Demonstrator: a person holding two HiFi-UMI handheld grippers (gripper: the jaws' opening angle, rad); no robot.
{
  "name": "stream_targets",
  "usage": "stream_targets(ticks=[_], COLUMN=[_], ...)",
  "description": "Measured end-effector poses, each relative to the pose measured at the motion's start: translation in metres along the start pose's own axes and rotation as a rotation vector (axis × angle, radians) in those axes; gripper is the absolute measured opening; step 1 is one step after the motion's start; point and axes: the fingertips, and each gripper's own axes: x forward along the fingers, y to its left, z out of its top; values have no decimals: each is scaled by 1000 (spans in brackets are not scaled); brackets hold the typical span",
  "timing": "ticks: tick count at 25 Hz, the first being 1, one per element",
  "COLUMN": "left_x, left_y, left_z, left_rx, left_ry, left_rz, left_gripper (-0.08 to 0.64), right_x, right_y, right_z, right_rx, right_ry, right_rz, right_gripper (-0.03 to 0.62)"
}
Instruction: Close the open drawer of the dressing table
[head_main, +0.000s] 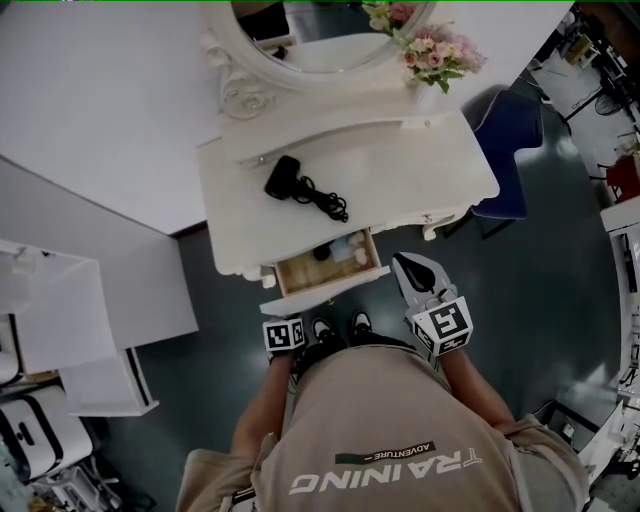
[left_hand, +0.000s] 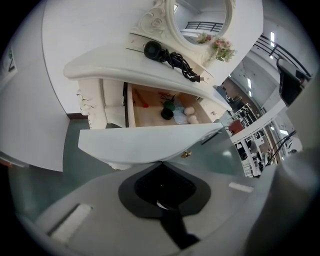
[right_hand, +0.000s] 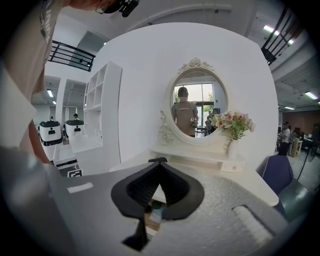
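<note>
grey floor, white wall, white dressing table. drawer pulled out, front panel just ahead of left gripper fingertips, contact unclear. right gripper just beside drawer's corner. both finger pairs together, empty. step, as i judge: lining up; next needs a straight push on front. shirt reads "training", "adventure".

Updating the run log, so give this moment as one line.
drawer: open, items inside; left gripper: shut, tips at drawer front; right gripper: shut, empty, beside drawer; closing: not done
</note>
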Motion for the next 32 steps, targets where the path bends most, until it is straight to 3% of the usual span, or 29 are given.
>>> stream_targets(ticks=[20,32], left_x=[11,19], left_y=[25,39], left_z=[73,114], left_rx=[33,59], left_ry=[-17,-15], left_rz=[19,29], left_gripper=[18,18], right_x=[36,61], right_y=[-25,-33], right_z=[3,11], right_rx=[81,76], right_ry=[18,31], right_rz=[-29,-27], right_gripper=[2,2])
